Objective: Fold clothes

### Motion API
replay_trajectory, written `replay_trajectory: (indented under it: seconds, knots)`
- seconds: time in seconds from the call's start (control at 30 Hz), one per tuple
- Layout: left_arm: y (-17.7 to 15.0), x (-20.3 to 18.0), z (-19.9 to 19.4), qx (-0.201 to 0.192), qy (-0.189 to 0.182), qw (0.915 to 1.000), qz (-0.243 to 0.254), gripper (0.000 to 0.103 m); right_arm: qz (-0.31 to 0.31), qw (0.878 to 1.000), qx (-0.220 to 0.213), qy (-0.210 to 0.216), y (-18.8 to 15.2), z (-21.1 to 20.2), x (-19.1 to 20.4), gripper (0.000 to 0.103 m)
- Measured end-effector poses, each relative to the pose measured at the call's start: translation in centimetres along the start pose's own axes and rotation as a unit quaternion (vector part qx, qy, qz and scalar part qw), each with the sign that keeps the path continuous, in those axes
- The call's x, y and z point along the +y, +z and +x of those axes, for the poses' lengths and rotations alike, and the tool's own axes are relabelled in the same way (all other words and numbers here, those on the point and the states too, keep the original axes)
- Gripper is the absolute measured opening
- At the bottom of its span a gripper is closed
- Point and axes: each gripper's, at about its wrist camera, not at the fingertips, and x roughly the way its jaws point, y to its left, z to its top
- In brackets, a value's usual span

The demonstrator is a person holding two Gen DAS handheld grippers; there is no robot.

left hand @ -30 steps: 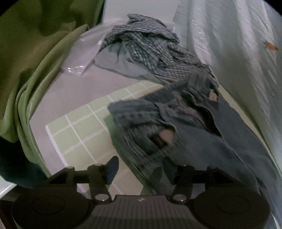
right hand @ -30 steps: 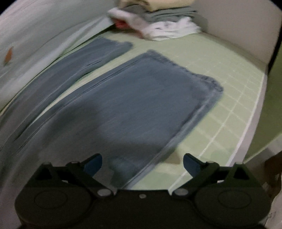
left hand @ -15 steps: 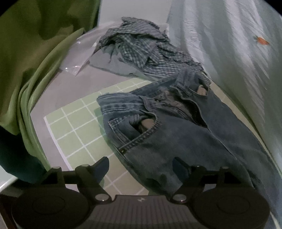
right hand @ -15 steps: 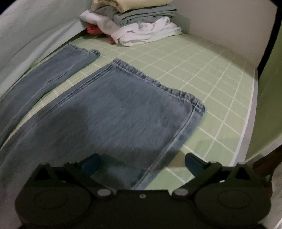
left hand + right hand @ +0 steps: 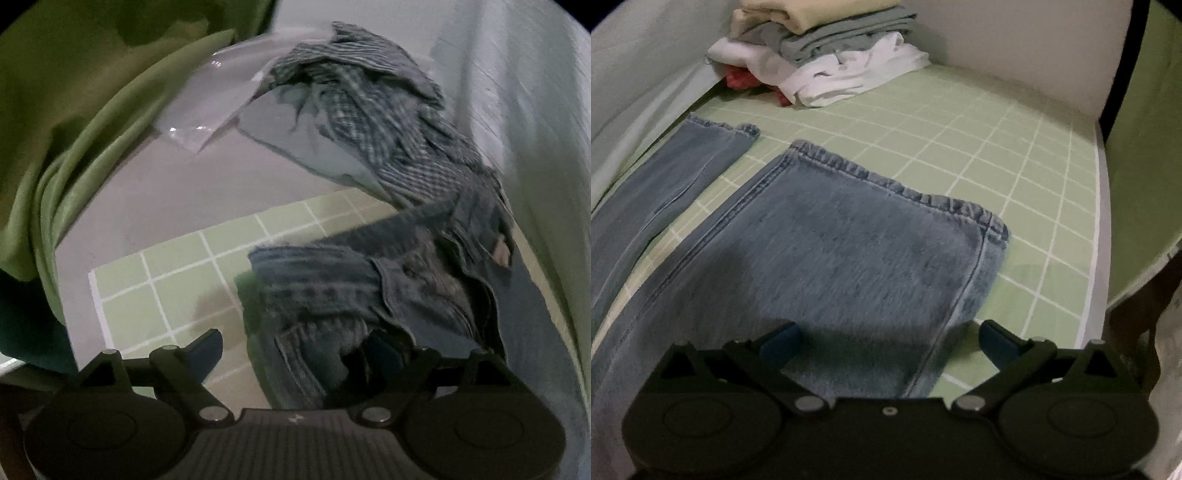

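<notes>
Blue jeans lie on a green grid mat (image 5: 166, 280). In the left wrist view their waist (image 5: 369, 295) is bunched up, with a fold of the waistband between the jaws of my left gripper (image 5: 295, 349). That gripper is open, and denim hides its right fingertip. In the right wrist view one leg (image 5: 831, 251) lies flat, its hem towards the mat's (image 5: 1015, 155) far side. My right gripper (image 5: 888, 339) hovers open just over this leg near its right seam. The other leg (image 5: 665, 177) lies flat to the left.
A crumpled plaid shirt (image 5: 369, 110) and a clear plastic bag (image 5: 214, 99) lie beyond the waist. Green cloth (image 5: 74, 110) hangs at the left. A stack of folded clothes (image 5: 827, 48) sits at the mat's far corner. A pale sheet (image 5: 635, 85) runs along one side.
The left gripper's jaws widened off the waist, then pushed in low, and the waistband is now bunched between them. The right gripper stayed open and shifted along the leg towards its hem.
</notes>
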Motion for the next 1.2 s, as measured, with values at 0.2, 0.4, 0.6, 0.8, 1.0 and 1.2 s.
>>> replay_trajectory:
  seconds: [0.2,0.4,0.6,0.8,1.0,1.2]
  knots:
    - [0.3,-0.4,0.4,0.008,-0.017,0.9997,-0.013,0.062,-0.013,1.000,0.007,0.020,0.9,-0.7,0.2,0.054]
    - [0.5,-0.1,-0.4,0.001,-0.049,0.9982,-0.034,0.030,0.070,0.992,0.021,0.101,1.6,-0.5,-2.6,0.008]
    - [-0.2,-1.3,-5.1,-0.051,-0.087,0.9943,-0.035,0.024,0.159,0.964,0.001,0.212,2.6,-2.7,-6.7,0.007]
    - [-0.7,-2.5,-10.3,-0.088,-0.104,0.9904,-0.026,0.023,0.169,0.947,-0.036,0.272,6.1,-6.0,-8.2,0.006]
    - [-0.1,-2.4,-14.7,-0.128,-0.105,0.9855,-0.038,0.022,0.178,0.922,-0.071,0.336,10.6,-9.1,-7.4,0.006]
    - [0.0,-4.1,-13.6,-0.133,-0.079,0.9873,-0.033,0.022,0.133,0.921,-0.085,0.355,13.7,-9.4,-2.5,0.006]
